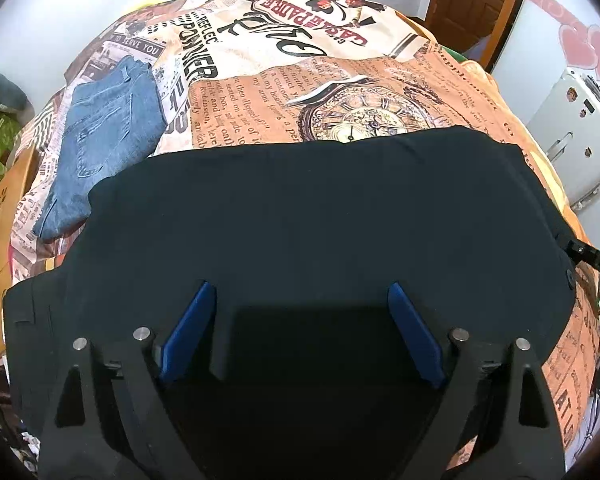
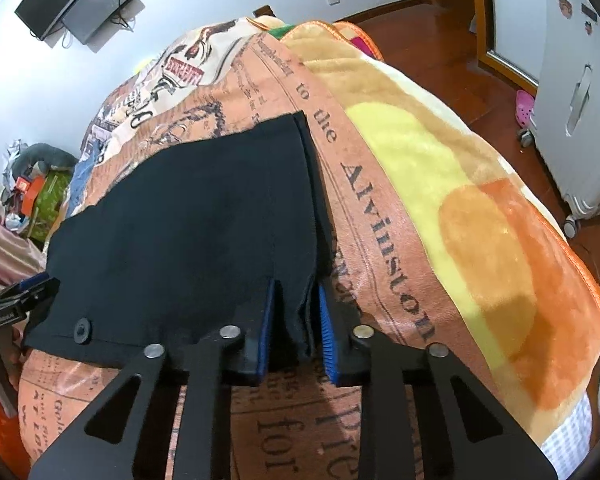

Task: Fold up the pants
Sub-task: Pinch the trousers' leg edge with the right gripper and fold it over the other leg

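Black pants (image 1: 308, 208) lie folded flat on a bed with a newspaper-print cover (image 1: 340, 92). My left gripper (image 1: 302, 332) hovers just over their near edge, jaws wide open and empty. In the right wrist view the pants (image 2: 188, 216) spread left, a button (image 2: 83, 329) near the front edge. My right gripper (image 2: 294, 328) has its blue-padded jaws closed on the pants' near right corner. The left gripper's tip (image 2: 24, 292) shows at the left edge, and the right gripper (image 1: 592, 260) shows at the far right of the left view.
Folded blue jeans (image 1: 104, 140) lie on the bed's left side. A yellow-orange fleece blanket (image 2: 460, 208) hangs over the right bed edge. A white suitcase (image 2: 580, 100) stands on the wooden floor at right. Clutter (image 2: 28, 192) sits by the far left wall.
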`<control>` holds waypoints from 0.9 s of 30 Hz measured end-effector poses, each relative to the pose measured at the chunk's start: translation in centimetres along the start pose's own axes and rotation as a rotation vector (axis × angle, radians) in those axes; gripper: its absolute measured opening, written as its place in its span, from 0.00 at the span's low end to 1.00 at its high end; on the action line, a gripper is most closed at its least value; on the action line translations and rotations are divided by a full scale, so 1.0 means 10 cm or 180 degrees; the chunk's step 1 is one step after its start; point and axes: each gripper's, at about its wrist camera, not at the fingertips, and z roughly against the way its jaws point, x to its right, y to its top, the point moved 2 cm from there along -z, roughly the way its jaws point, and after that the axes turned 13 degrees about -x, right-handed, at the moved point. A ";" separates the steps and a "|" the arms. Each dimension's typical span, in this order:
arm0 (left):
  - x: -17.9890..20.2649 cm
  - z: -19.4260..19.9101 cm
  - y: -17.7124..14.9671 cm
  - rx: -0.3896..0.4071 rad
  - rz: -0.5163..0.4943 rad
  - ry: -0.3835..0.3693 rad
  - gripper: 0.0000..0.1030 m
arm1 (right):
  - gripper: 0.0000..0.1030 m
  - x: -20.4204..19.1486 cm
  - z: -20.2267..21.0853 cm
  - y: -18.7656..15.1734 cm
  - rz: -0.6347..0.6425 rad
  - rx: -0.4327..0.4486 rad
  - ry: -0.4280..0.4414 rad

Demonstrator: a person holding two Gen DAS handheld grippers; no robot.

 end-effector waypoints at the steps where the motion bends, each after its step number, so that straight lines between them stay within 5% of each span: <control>1: 0.00 0.01 -0.01 -0.0001 0.0004 -0.0011 0.87 | 0.13 -0.02 0.03 0.01 0.0005 0.0028 -0.0005; 14: -0.31 0.49 -0.27 0.0357 0.0218 -0.0163 0.87 | 0.11 -0.66 0.72 0.35 0.0349 0.0602 0.0176; 27: -1.11 0.87 -0.82 0.0721 0.0754 -0.0115 0.87 | 0.11 -2.05 0.81 0.60 0.1264 0.0729 0.0445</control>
